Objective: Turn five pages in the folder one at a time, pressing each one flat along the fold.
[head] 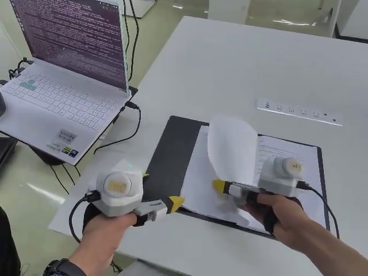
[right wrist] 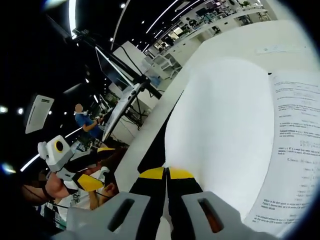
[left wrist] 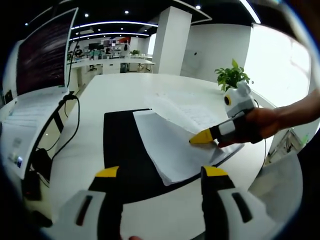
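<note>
White table carries the open folder. Over its fold a page arcs mid-turn, pinched in the closed jaws of the right gripper. At the folder's near edge the left gripper hovers, jaws apart. Pressing seems still due; the page count is unclear.

The white table past the folder is wide open, as far as the power strip. A lifted page stands up over the folder's middle and blocks the way across. Left of the folder, a laptop and its black cable sit close by.
</note>
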Demonstrator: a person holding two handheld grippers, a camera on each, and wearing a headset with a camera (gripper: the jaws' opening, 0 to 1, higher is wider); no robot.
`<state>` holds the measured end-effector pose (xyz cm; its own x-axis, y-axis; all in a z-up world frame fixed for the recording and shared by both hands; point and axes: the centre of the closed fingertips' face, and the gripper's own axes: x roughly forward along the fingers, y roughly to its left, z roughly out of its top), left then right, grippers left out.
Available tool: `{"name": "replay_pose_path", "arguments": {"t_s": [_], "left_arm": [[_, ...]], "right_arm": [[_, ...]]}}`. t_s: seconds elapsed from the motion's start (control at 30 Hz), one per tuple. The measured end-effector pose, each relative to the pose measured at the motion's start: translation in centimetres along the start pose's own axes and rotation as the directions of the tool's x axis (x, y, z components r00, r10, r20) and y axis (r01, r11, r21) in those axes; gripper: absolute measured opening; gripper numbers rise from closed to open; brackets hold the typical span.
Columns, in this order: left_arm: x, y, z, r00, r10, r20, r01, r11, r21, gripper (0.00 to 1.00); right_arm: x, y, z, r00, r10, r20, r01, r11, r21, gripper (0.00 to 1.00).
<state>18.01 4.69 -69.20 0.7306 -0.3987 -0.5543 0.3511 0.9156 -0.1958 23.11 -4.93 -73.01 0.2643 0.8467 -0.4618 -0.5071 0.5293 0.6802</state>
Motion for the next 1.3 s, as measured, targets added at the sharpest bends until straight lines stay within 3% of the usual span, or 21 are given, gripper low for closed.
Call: {"name": "replay_pose_path", "arguments": {"t_s": [0.23, 0.4, 0.77, 1.1, 1.3], "left_arm": [[0.3, -0.1, -0.4, 0.9999, -0.013, 0.000, 0.013, 1.000, -0.008, 0.63], [0.4, 0.5, -1.5, 0.9998, -0.011, -0.016, 0.011, 1.000, -0.025, 0.63], [0.1, 1.7, -2.7, 0.9993, 0.001, -0.036, -0.003, 0.999, -0.046, 0.62], [0.4, 1.8, -2.4, 0.9991, 0.001, -0.043, -0.003, 0.999, -0.049, 0.62], [0.5, 1.5, -2.4, 0.9985, -0.010, -0.054, 0.008, 0.999, -0.034, 0.62]], "right_arm": [[1.8, 0.2, -0.6, 0.9996, 0.002, -0.028, -0.001, 1.000, 0.017, 0.00], [2.9, 0.2, -0.6, 0.9997, 0.002, -0.024, -0.001, 0.999, 0.044, 0.00], [5.4, -1.0, -1.5, 0.9984, -0.028, -0.049, 0.032, 0.996, 0.084, 0.00], [6.5, -2.0, -2.7, 0.9957, -0.054, -0.076, 0.064, 0.987, 0.145, 0.00], [7.1, -1.3, -2.7, 0.9980, -0.036, -0.053, 0.043, 0.987, 0.156, 0.11]]}}
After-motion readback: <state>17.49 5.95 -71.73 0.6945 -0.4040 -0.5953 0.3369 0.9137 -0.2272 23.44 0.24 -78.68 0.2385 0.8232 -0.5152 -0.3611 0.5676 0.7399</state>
